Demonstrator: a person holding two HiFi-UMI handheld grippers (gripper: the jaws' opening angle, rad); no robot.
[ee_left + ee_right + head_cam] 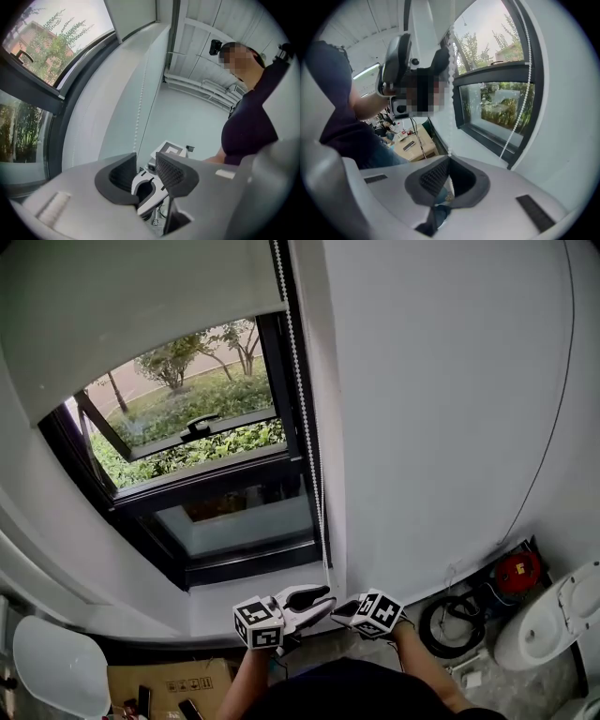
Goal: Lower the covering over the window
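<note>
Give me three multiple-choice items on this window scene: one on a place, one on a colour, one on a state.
1. In the head view, the white bead chain hangs at which side of the window?
A. left
B. right
C. across the middle

2. The window frame is
A. black
B. red
C. yellow

3. The jaws of the right gripper are
A. wide apart
B. shut on the bead chain
C. shut on a cup

Answers:
1 B: the chain runs down the frame's right edge.
2 A: the bars are dark throughout.
3 B: the right gripper view shows the chain pinched between the closed jaws.
</note>
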